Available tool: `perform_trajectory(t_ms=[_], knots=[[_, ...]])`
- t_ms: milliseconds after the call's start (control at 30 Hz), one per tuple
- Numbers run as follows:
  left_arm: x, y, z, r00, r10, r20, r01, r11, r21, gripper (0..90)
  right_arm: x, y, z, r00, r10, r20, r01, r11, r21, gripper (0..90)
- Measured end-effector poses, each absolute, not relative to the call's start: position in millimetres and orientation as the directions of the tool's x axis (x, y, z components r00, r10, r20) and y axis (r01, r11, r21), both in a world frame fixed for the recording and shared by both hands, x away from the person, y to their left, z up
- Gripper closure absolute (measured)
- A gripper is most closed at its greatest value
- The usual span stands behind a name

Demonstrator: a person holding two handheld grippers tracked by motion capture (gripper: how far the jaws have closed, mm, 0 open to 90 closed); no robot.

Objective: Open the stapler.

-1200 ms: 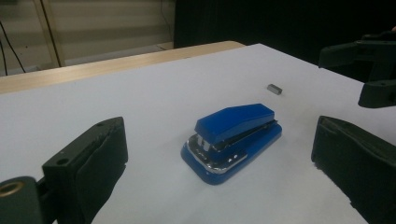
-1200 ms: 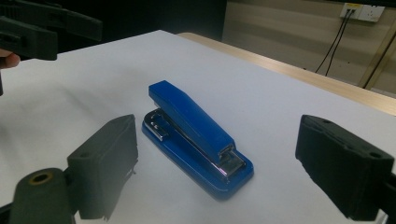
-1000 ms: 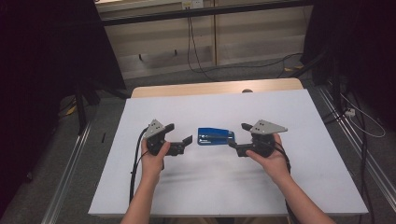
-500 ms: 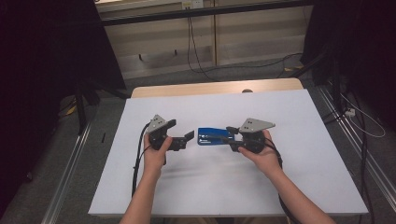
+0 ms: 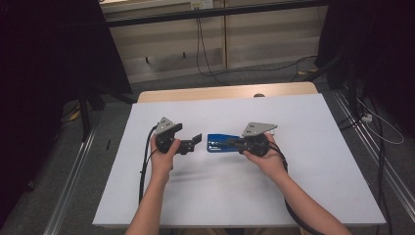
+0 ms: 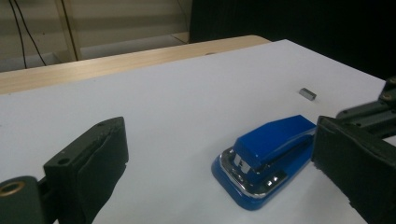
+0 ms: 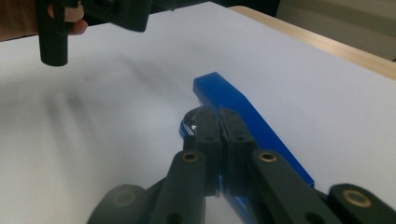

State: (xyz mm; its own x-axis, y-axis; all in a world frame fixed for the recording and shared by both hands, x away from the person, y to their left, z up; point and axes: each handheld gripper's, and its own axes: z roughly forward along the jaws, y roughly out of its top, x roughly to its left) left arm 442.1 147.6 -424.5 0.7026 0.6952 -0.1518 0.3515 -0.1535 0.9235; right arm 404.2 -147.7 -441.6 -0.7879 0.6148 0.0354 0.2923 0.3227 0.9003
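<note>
Two grippers work over the white table (image 5: 313,196), w/ one blue stapler (image 5: 222,143) between them. Right gripper (image 5: 235,144): jaws just closed, pads nearly together over the rear end of the stapler; in the right gripper view the blue body (image 7: 243,109) runs forward from between the pads, though whether they pinch the stapler or sit just above it cannot be told. Left gripper (image 5: 195,142): jaws spread wide, nothing between them; stapler lies just beyond its tips, apart from them, chrome nose toward this claw. In the left gripper view the stapler (image 6: 266,156) sits ahead and to the right, close to the right-hand pad, and a small grey block (image 6: 307,94) lies farther off behind it.
</note>
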Motion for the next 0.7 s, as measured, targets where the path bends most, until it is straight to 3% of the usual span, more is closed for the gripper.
perform_trajectory(t_ms=[700], knots=[[447.1,142.3,-431.2,0.717,0.683,-0.138,0.35,-0.182,0.919,4.2,414.8,-121.7,-455.6,-0.8,0.598,-0.049,0.279,0.442,0.852,90.0]])
